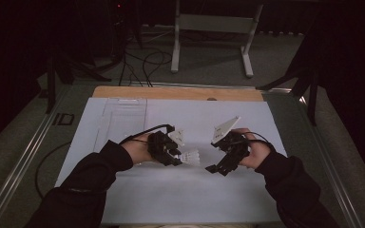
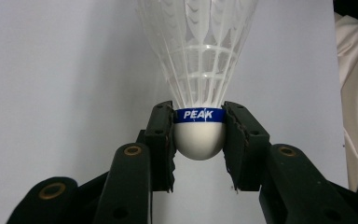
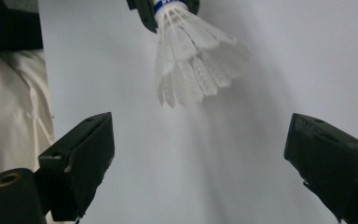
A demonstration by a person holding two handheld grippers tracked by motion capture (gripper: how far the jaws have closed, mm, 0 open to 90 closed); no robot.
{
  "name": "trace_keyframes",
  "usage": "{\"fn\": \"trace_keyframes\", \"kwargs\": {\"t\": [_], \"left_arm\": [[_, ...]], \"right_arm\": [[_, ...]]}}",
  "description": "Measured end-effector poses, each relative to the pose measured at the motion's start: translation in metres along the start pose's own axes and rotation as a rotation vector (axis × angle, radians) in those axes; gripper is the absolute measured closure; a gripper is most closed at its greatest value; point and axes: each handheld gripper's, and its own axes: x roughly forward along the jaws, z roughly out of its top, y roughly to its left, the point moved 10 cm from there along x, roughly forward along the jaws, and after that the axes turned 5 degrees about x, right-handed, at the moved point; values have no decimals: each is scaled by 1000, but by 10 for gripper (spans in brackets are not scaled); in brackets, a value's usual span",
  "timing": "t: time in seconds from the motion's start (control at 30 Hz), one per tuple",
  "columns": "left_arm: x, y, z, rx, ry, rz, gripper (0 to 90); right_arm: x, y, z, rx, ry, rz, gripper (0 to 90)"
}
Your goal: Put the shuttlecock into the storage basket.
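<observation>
Dim high view, dark surround, lit white sheet (image 1: pixel 171 190); gripper views bright and sharp, soft shadow beside the shuttlecock (image 3: pixel 191 65).

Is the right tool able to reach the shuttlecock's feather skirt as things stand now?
Probably yes: the right tool is open, facing the shuttlecock skirt, with bare white table sheet between. The left tool grips just the cork.

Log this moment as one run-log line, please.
left claw: shut on shuttlecock at its cork | right claw: open, facing its feathers, apart | surface: white sheet
</observation>
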Motion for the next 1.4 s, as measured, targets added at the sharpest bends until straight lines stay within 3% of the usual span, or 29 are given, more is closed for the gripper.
{"fn": "trace_keyframes", "kwargs": {"t": [0.27,0.4,0.67,0.8,0.97,1.2,1.4], "left_arm": [[-17,7,-6,-12,-1,29,657],[-30,12,-9,-24,-13,45,657],[-50,19,-19,-55,-32,31,657],[-69,24,-27,-77,-38,47,657],[-81,27,-35,-100,-32,70,658],[-95,27,-54,-161,-13,68,657],[-110,30,-73,-221,-18,94,658]], "right_arm": [[-11,-4,-7,25,-93,-5,89],[-12,-7,-11,5,-132,-26,89],[-15,-8,-15,-33,-231,-36,90],[-18,-10,-20,-23,-266,-44,90],[-21,-14,-25,-10,-306,-59,90],[-23,-13,-35,6,-358,-69,89],[-18,-14,-46,42,-380,-73,90]]}}
